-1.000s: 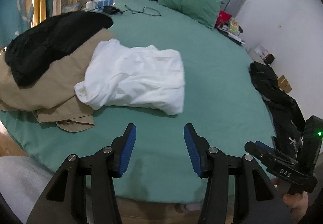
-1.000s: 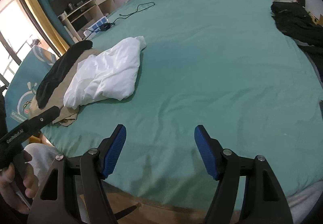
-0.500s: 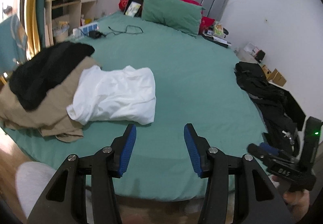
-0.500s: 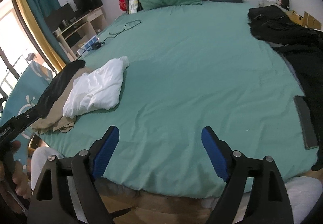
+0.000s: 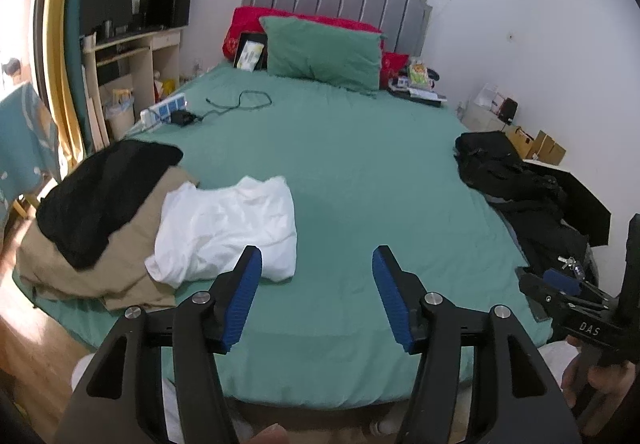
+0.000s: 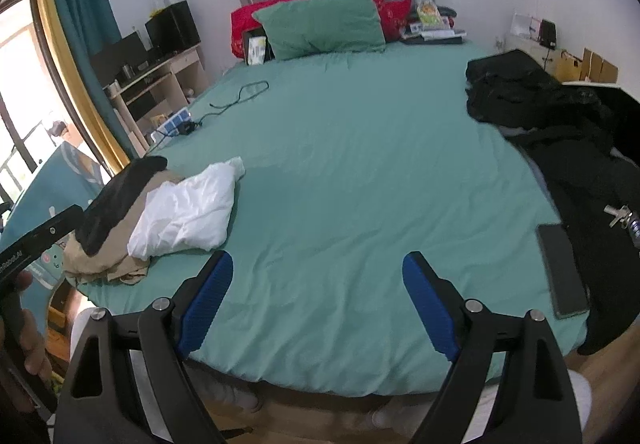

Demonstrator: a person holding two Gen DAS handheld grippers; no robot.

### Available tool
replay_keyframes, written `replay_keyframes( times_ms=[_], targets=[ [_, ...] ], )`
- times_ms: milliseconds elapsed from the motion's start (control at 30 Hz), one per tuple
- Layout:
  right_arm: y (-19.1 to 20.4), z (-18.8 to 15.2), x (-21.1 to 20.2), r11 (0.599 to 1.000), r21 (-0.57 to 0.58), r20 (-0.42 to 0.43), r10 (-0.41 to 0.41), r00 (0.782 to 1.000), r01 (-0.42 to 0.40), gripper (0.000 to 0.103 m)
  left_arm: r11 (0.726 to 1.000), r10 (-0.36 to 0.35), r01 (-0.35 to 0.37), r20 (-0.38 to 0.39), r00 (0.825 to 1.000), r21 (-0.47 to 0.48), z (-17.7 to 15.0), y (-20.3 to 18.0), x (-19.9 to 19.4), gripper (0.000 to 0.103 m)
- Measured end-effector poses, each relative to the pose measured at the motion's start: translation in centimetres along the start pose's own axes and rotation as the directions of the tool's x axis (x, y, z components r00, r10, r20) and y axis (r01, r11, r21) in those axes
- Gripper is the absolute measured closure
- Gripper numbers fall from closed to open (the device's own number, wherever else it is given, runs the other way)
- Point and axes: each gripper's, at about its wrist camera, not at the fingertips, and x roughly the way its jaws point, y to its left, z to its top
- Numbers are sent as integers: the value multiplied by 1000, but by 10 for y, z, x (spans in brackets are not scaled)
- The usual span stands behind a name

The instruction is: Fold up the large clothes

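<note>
A folded white garment (image 5: 228,220) (image 6: 188,212) lies on the left side of the green bed (image 5: 360,164) (image 6: 360,164). It partly overlaps a tan garment (image 5: 80,268) (image 6: 104,264) with a black garment (image 5: 100,188) (image 6: 116,200) on top. A heap of black clothes (image 5: 520,184) (image 6: 560,124) covers the bed's right edge. My left gripper (image 5: 317,256) hangs above the bed's near edge, its jaws opening with nothing between them. My right gripper (image 6: 318,260) stands wide open and empty over the near edge.
A green pillow (image 5: 324,52) and a red one lean on the grey headboard. A black cable (image 5: 240,104) and a power strip (image 5: 164,110) lie far left. A dark flat slab (image 6: 562,268) and keys (image 6: 624,216) rest near the black heap. A desk (image 5: 132,52) stands left.
Both grippers have pulled back and risen from the bed, so the whole bed now shows. The left jaws have spread wider, and the right jaws widened earlier in the second.
</note>
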Motion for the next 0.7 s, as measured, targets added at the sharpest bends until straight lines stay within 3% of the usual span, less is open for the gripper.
replay_keyframes(
  times_ms=[700],
  targets=[
    [8,32,-74,996,-77,168,-23,986,36,16,997,-4,-9,171,985,75,38,-20,-63,39]
  ],
)
